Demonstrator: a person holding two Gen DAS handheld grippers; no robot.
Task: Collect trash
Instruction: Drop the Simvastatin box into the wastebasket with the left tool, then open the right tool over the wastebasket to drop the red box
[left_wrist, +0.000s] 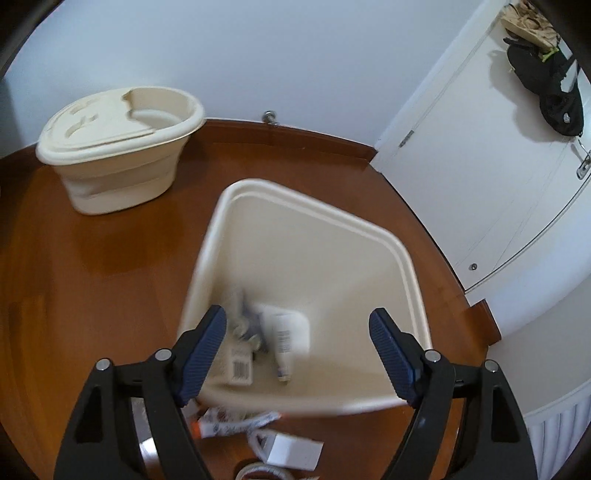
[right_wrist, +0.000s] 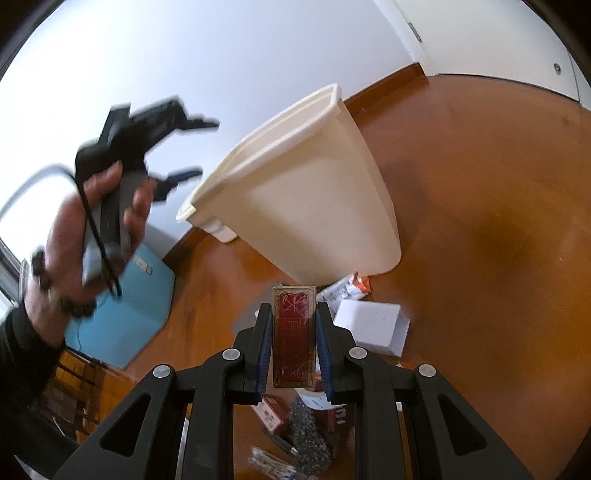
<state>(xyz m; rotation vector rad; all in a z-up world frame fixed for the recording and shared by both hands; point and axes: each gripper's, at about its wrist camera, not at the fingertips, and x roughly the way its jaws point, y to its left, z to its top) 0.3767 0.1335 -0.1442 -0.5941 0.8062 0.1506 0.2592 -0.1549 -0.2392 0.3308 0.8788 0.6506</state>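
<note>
A: What is the biggest thing here?

B: The polished orange-brown wooden floor (right_wrist: 480, 221), which fills most of both frames. On it, in the centre of the left wrist view, stands the tall cream plastic waste bin (left_wrist: 314, 258) with its mouth open. Blurred scraps, a barcoded card among them, already lie at its bottom. A second, oval cream tub (left_wrist: 118, 147) sits at the upper left, well apart.

A: And the grippers?

B: The left gripper (left_wrist: 297, 354) has its blue pads spread wide, with nothing between them, and hangs over the bin's near rim. In the right wrist view it shows blurred at the upper left, gripped in the person's left hand (right_wrist: 88, 229).

A: The right one?

B: The right gripper (right_wrist: 293, 347) is closed narrowly on a flat dark red box with a gold border (right_wrist: 294, 339). The box's long axis runs straight along the fingers, pointing ahead.

A: Where does the bin lie from it?

B: Directly ahead and higher in the frame, its rim tilting to the upper left. I judge the box has to travel up and over that rim. More litter, a white cardboard box (right_wrist: 373, 325) and an orange-and-white wrapper (right_wrist: 347, 288), lies at the bin's foot.
</note>
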